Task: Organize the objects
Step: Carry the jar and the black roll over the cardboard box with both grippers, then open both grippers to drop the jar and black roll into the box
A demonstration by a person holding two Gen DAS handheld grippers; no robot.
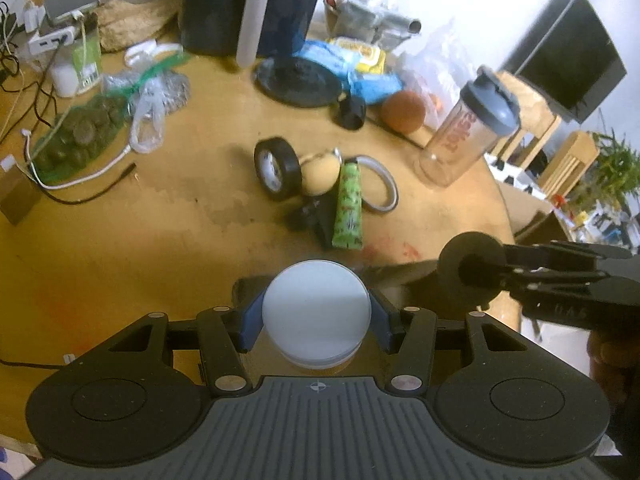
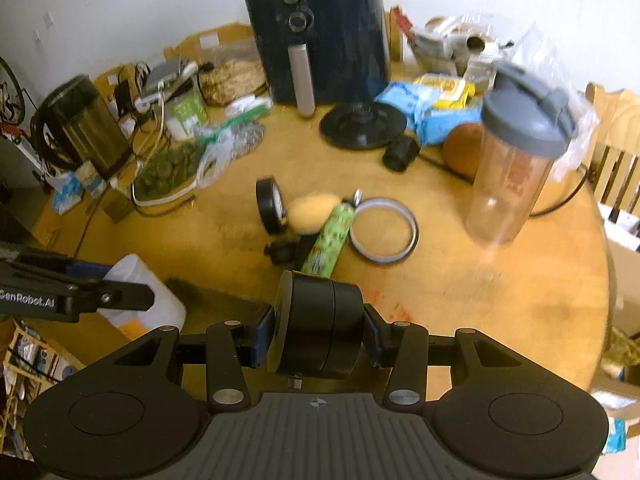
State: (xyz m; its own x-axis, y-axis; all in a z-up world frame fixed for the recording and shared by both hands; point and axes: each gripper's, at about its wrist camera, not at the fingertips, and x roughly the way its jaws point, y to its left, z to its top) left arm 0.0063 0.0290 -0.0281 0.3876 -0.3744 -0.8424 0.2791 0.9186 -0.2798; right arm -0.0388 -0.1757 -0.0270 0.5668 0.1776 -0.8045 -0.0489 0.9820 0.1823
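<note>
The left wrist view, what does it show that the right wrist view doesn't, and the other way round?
Only the left wrist view: the flat white lid of the round jar between the left gripper's blue fingers, plus a dark monitor off the table.
Only the right wrist view: a steel electric kettle at the left edge and the whole grey flat ring.
Both: the dark blue air fryer, black tape roll, green printed tube, clear shaker bottle with grey lid, and the black round object clamped in the right gripper.
</note>
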